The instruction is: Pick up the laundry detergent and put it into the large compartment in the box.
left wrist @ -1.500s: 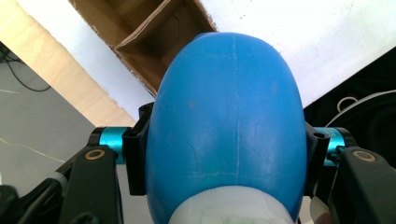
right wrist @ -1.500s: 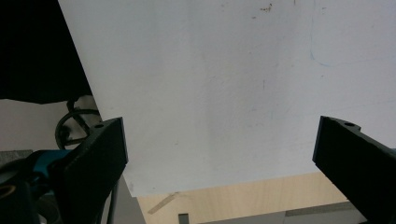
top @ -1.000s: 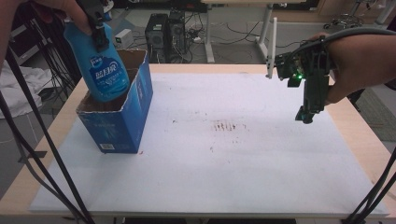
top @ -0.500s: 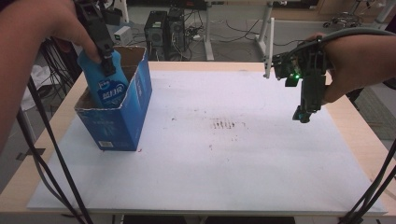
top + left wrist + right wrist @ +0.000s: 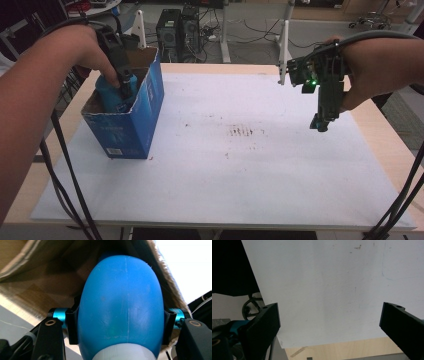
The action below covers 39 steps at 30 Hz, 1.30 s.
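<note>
In the upper left of the high view we hold the left gripper [image 5: 122,82] pointing down into the open top of a blue cardboard box [image 5: 127,132]. Its jaws are clamped on a blue bottle [image 5: 111,95], which sits mostly inside the box, with just its rounded blue shoulder showing above the torn front rim. In the left gripper view the bottle [image 5: 121,305] takes up the middle of the frame: a smooth blue body with a white neck at the bottom edge, pinched on both sides by the black pads, and the brown inner walls of the box [image 5: 45,277] close around it above and to the left.

The box stands upright at the left side of the white sheet [image 5: 240,165] that covers the table [image 5: 385,145], whose bare wooden edge shows along the right. A patch of small dark marks [image 5: 242,131] lies near the middle of the sheet, well apart from the box.

At the upper right of the high view we hold the right gripper [image 5: 320,125] above the sheet, tilted downward, a green light glowing on its body. In the right gripper view its jaws stand wide apart at the lower left and lower right corners, with nothing between them but the white sheet [image 5: 324,290] below.
</note>
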Available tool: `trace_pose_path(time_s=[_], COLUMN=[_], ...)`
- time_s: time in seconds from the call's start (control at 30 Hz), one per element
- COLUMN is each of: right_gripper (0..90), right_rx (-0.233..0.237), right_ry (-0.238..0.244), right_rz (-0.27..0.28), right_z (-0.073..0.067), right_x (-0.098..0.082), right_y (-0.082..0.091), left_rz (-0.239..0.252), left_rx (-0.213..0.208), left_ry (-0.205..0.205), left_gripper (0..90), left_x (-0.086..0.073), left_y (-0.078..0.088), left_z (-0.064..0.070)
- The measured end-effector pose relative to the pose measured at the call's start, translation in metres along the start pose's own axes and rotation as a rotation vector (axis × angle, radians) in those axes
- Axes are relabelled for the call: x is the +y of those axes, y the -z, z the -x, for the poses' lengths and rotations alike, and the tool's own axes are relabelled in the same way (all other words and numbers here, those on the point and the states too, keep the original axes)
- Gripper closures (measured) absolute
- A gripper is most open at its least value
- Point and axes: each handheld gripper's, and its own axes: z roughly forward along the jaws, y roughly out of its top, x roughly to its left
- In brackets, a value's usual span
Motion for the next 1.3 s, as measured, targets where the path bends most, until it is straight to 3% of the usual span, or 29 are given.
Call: trace_pose_path(time_s=[0.4,0.5,1.07,1.3], right_gripper=[2.1,2.1,2.1,2.1], right_rx=[0.002,0.002,-0.001,-0.004], right_ry=[0.0,0.0,-0.01,-0.01], right_rz=[-0.002,0.001,-0.001,0.001], right_z=[0.0,0.0,-0.002,-0.002], right_x=[0.001,0.001,-0.002,-0.006], right_y=[-0.001,-0.001,0.001,0.001], left_rz=[-0.006,0.014,0.008,0.02], left_rx=[-0.001,-0.001,0.005,0.026], left_ry=[-0.059,-0.062,-0.059,-0.055], left_gripper=[37.7,37.7,37.3,31.4], left_x=[0.0,-0.001,0.004,0.002], left_y=[-0.018,-0.019,-0.02,-0.018], left_z=[-0.001,-0.001,0.0,-0.001])
